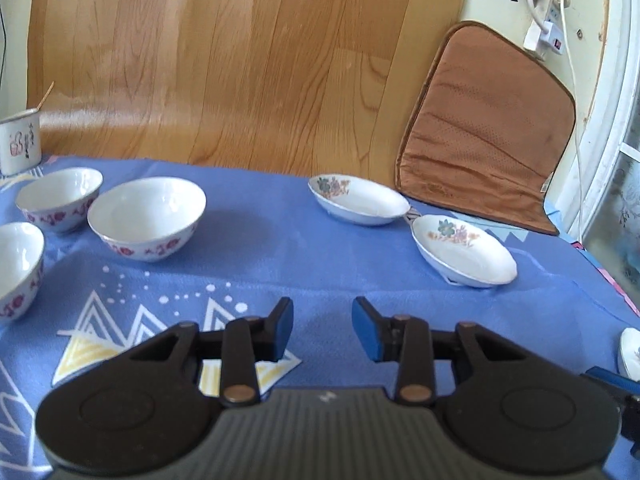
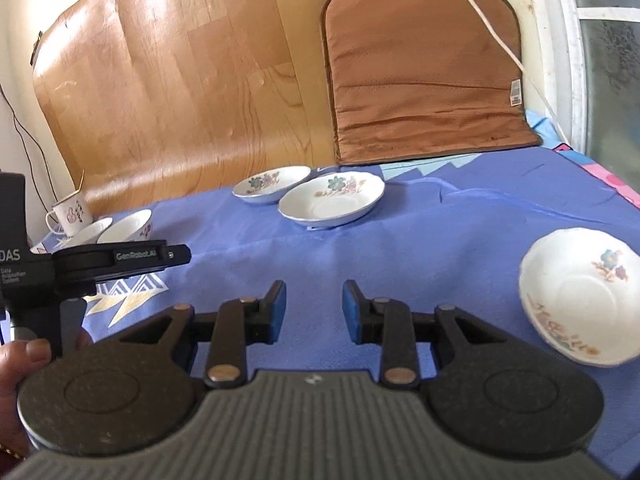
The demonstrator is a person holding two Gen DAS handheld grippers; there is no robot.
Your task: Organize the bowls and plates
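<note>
Three white bowls with red flowers stand on the blue cloth at the left of the left wrist view: a far one (image 1: 60, 196), a middle one (image 1: 148, 216) and a near one (image 1: 16, 268). Two flowered white plates (image 1: 358, 200) (image 1: 464, 250) lie at the right; they also show in the right wrist view (image 2: 272, 184) (image 2: 332, 200). A third plate (image 2: 580, 296) lies near right. My left gripper (image 1: 322, 330) is open and empty above the cloth. My right gripper (image 2: 314, 310) is open and empty, left of the third plate.
A white enamel mug (image 1: 18, 146) stands at the far left. A brown cushion (image 1: 484, 128) leans on the wall at the back right, next to a wood-pattern board (image 1: 224, 60). A white cable (image 1: 572, 80) hangs by the window. The left gripper's body (image 2: 80, 264) shows at the left.
</note>
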